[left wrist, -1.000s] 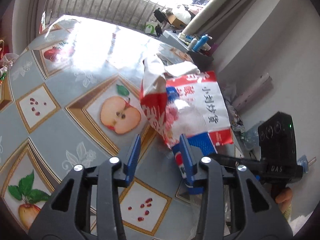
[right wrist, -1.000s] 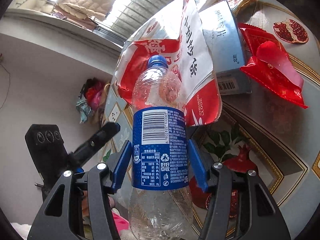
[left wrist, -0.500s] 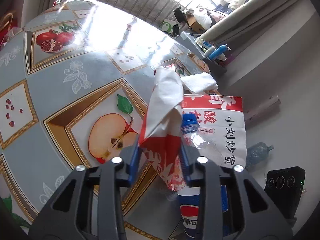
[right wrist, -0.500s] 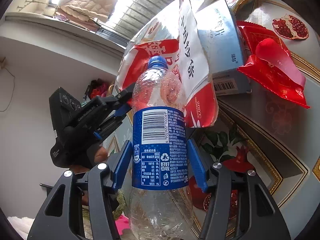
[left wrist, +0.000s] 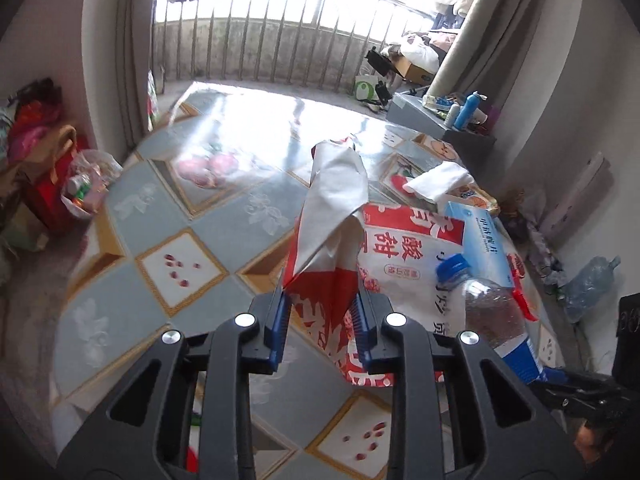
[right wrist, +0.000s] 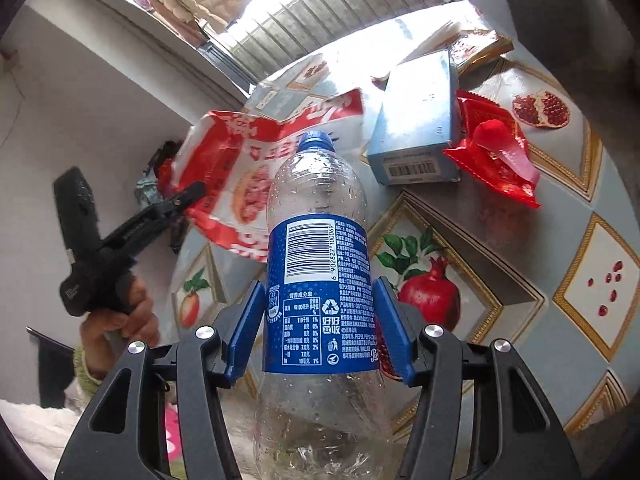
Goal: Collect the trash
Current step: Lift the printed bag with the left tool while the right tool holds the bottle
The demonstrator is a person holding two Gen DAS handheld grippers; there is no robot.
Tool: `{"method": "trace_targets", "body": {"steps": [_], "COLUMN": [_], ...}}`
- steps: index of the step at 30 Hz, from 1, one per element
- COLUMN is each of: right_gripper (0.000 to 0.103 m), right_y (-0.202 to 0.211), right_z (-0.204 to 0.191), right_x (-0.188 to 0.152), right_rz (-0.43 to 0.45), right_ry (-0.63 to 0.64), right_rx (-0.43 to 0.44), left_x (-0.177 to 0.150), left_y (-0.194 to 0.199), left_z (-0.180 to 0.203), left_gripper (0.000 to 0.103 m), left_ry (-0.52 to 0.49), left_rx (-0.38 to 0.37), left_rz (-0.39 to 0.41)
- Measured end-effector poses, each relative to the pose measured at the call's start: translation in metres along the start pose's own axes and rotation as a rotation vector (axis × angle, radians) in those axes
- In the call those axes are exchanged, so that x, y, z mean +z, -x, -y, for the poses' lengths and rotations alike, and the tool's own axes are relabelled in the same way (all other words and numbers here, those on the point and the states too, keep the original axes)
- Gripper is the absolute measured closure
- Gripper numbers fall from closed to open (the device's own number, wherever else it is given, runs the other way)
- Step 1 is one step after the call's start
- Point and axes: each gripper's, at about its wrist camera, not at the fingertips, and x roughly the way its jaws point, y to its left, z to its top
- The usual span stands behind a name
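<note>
A: Start with the red-and-white snack bag (left wrist: pixel 332 264). It's on the near right part of the table (left wrist: pixel 208 216), and one bunched edge of it stands up between the blue pads of the left gripper (left wrist: pixel 322 320).

B: Those jaws have just been closing, and the bag's folded edge sits right between them. The pads look pressed against the plastic on both sides, so I'd call that a pinch on the bag.

A: And from the right wrist view you see that same gripper coming in from the left, its tip at the bag's near-left edge, a hand (right wrist: pixel 116 320) wrapped round the handle.

B: Now the bottle (right wrist: pixel 318 280). Clear plastic, blue label, blue cap, clamped at the label between the pads of the right gripper (right wrist: pixel 320 320). Cap points away toward the bag.

A: Firm grip there, pads touching both sides of the label. From the left wrist view the bottle lies just to the right of the bag, cap leaning over the bag's printed face.

B: Moving outward: a light blue box (right wrist: pixel 416 128) lies just beyond the bag on the right, barcode end facing near.

A: A crumpled red wrapper (right wrist: pixel 496 156) touches the box's right side.

B: Farther off, a white tissue (left wrist: pixel 436 180) lies beyond the bag, and the fruit-patterned cloth runs back toward the railing (left wrist: pixel 280 52).
</note>
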Motion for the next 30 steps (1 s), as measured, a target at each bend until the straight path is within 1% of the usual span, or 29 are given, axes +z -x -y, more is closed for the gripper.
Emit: {"method": "trace_targets", "body": {"steps": [2, 3, 5, 6, 8, 9, 12, 13, 14, 15, 16, 18, 19, 21, 27, 30], "right_gripper": [0.048, 0.048, 0.048, 0.048, 0.048, 0.047, 0.047, 0.047, 0.047, 0.047, 0.047, 0.047, 0.047, 0.047, 0.047, 0.047], "right_y": [0.004, 0.005, 0.008, 0.009, 0.01, 0.011, 0.01, 0.01, 0.01, 0.01, 0.011, 0.009, 0.009, 0.01, 0.007, 0.006], "right_z": [-0.001, 0.0, 0.005, 0.007, 0.011, 0.011, 0.01, 0.01, 0.01, 0.007, 0.004, 0.003, 0.003, 0.004, 0.004, 0.004], "right_x": [-0.006, -0.009, -0.012, -0.013, -0.015, -0.016, -0.02, -0.02, -0.02, -0.021, -0.02, -0.02, -0.02, -0.02, -0.017, -0.016], "right_rz": [0.005, 0.008, 0.004, 0.004, 0.001, 0.005, 0.012, 0.013, 0.014, 0.014, 0.014, 0.015, 0.015, 0.016, 0.014, 0.012], "right_ry": [0.026, 0.029, 0.012, 0.004, -0.01, -0.016, -0.026, -0.026, -0.027, -0.027, -0.026, -0.026, -0.027, -0.029, -0.028, -0.026], "right_rx": [-0.059, -0.072, -0.084, -0.088, -0.085, -0.08, -0.077, -0.077, -0.078, -0.08, -0.083, -0.085, -0.083, -0.08, -0.075, -0.079], "left_x": [-0.001, -0.002, -0.003, -0.004, -0.008, -0.01, -0.023, -0.028, -0.031, -0.034, -0.037, -0.043, -0.046, -0.054, -0.082, -0.092], "left_y": [0.021, 0.032, 0.048, 0.057, 0.065, 0.064, 0.05, 0.045, 0.041, 0.038, 0.035, 0.032, 0.031, 0.032, 0.037, 0.039], "left_z": [-0.006, -0.008, -0.008, -0.007, -0.005, -0.003, -0.007, -0.011, -0.018, -0.025, -0.033, -0.044, -0.048, -0.052, -0.064, -0.073], "left_gripper": [0.077, 0.077, 0.077, 0.076, 0.073, 0.073, 0.067, 0.059, 0.056, 0.055, 0.053, 0.052, 0.051, 0.05, 0.036, 0.035], "left_ry": [-0.061, -0.097, -0.163, -0.2, -0.236, -0.237, -0.218, -0.197, -0.166, -0.124, -0.077, -0.021, -0.008, -0.008, -0.04, -0.022], "left_rx": [0.067, 0.096, 0.124, 0.121, 0.064, 0.048, 0.049, 0.052, 0.052, 0.045, 0.022, -0.009, -0.013, -0.004, 0.001, 0.007], "left_rz": [0.034, 0.049, 0.065, 0.072, 0.053, 0.045, -0.002, -0.007, -0.012, -0.022, -0.033, -0.053, -0.063, -0.075, -0.123, -0.145]}}
